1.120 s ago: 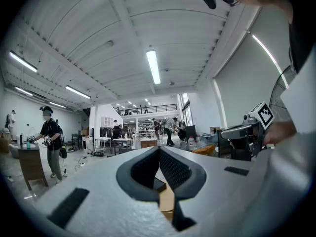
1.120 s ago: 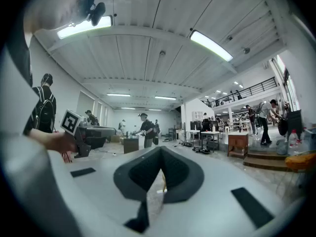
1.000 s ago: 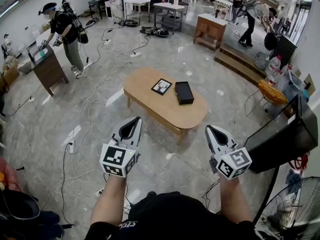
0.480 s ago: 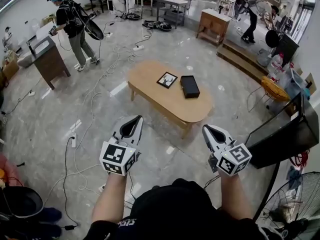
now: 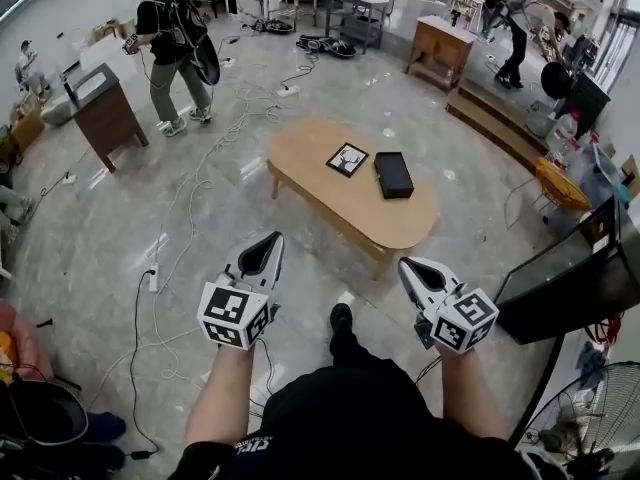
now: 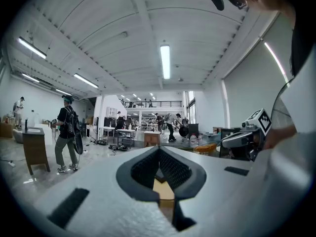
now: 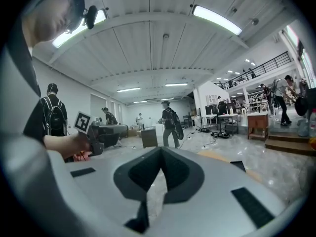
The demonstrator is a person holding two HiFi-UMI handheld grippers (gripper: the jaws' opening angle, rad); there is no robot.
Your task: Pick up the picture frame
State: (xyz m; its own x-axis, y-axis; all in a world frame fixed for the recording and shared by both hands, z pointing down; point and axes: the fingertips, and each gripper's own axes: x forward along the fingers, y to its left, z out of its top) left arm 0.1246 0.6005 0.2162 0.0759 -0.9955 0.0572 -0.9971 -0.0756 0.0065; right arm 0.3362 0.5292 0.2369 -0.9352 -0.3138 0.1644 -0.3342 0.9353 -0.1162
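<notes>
The oval wooden coffee table (image 5: 300, 163) stood at 12 o'clock from me, well apart from both grippers. A person with a backpack (image 5: 172, 38) stood far off at 10 o'clock. My left gripper (image 5: 270, 238) hung at 7 o'clock of the table, jaws clenched together on nothing. My right gripper (image 5: 405, 264) hung at 5 o'clock, likewise clamped tight and empty. On the tabletop a black box (image 5: 394, 175) lay flat. The picture frame (image 5: 348, 159) lay flat just beside it at its 9 o'clock, not touching it, with neither gripper near it.
</notes>
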